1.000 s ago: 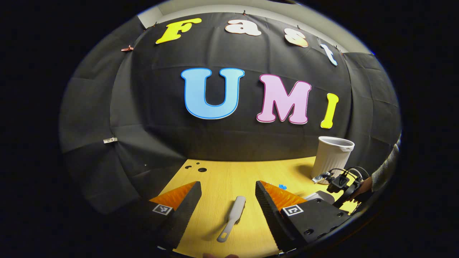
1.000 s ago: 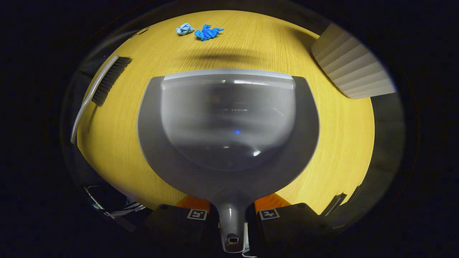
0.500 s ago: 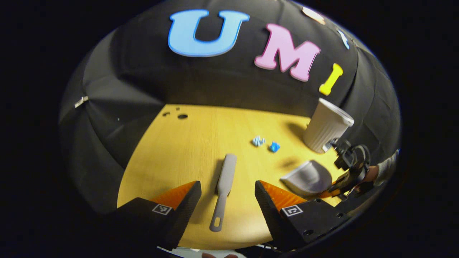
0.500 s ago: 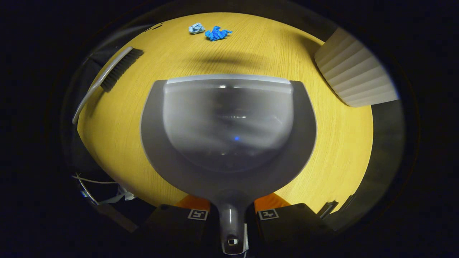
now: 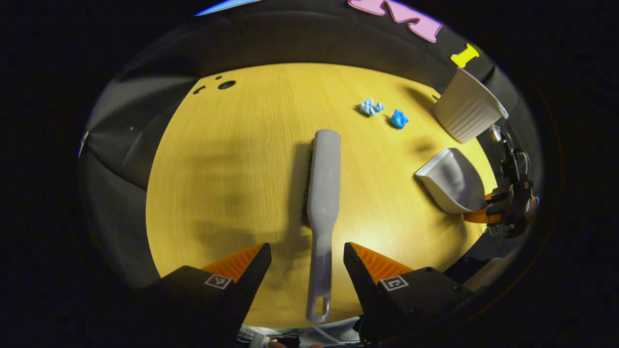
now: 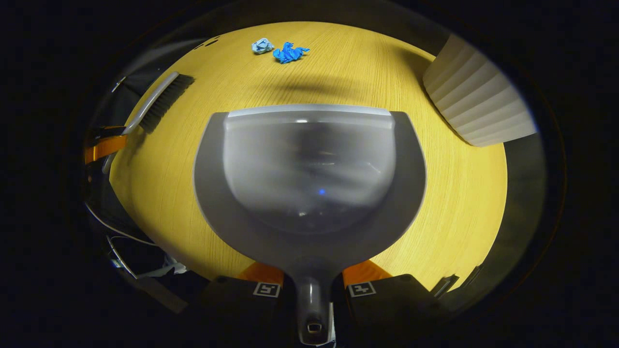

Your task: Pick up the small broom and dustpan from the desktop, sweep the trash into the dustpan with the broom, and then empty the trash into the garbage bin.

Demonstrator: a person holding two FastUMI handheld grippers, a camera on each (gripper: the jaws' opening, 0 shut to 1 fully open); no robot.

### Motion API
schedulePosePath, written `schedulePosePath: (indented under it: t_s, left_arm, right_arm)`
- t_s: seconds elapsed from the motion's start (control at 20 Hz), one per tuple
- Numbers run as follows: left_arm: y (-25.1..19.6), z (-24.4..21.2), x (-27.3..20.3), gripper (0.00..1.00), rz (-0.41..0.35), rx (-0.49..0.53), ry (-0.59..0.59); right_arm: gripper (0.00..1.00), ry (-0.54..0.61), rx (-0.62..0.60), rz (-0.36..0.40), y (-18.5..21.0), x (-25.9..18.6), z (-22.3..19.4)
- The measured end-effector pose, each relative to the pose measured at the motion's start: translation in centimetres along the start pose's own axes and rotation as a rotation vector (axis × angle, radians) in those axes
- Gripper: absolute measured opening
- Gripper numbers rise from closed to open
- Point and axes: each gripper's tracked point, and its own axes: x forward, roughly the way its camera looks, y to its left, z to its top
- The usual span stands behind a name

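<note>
The grey broom [image 5: 323, 193] lies on the wooden desktop [image 5: 232, 169], bristles to its left, its handle reaching down between my open left gripper [image 5: 307, 258] fingers without touching them. My right gripper [image 6: 313, 280] is shut on the handle of the grey dustpan [image 6: 309, 174], held a little above the desk. In the left gripper view that dustpan [image 5: 449, 179] hangs at the right with the right gripper [image 5: 488, 208] behind it. Two blue crumpled scraps [image 5: 384, 112] lie beyond the broom; in the right gripper view the scraps [image 6: 279, 50] are far ahead of the pan and the broom [image 6: 157, 104] is at the left.
A white ribbed garbage bin [image 5: 466, 112] stands at the desk's far right, close to the scraps; the bin [image 6: 476, 104] is right of the dustpan. Small holes [image 5: 220, 86] mark the desk's far left corner. Black cloth walls enclose the desk.
My left gripper has tilted down and moved in over the broom, whose handle now lies between the fingers. The right gripper holds the dustpan nearly still.
</note>
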Motion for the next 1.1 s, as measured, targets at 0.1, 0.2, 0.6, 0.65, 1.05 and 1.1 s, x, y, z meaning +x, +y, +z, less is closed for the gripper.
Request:
schedulePosePath:
  t_s: [0.1, 0.2, 0.6, 0.65, 1.05, 1.1]
  left_arm:
    - [-0.2, 0.0, 1.5, 0.95, 0.011, 0.013, 0.060]
    - [-0.2, -0.1, 2.6, 0.95, 0.021, 0.022, 0.114]
    - [-0.5, 0.2, 4.3, 0.58, 0.058, 0.122, 0.217]
    - [-0.5, 0.2, 4.5, 0.48, 0.062, 0.144, 0.228]
    - [0.3, 4.3, 4.0, 0.22, 0.029, 0.296, 0.183]
    - [0.5, 5.5, 3.9, 0.22, 0.036, 0.318, 0.174]
  right_arm:
    - [0.36, -0.003, 0.000, 0.005, -0.1, 0.1, 0.0]
    - [0.36, -0.006, 0.006, 0.009, -0.1, -0.2, 0.0]
    - [0.36, -0.002, 0.026, 0.012, -0.1, -0.1, 0.4]
    - [0.36, -0.001, 0.030, 0.015, -0.1, -0.1, 0.4]
    - [0.36, 0.000, 0.038, 0.005, -0.5, -0.4, 0.1]
    - [0.36, -0.001, 0.043, 0.005, -0.5, -0.5, 0.2]
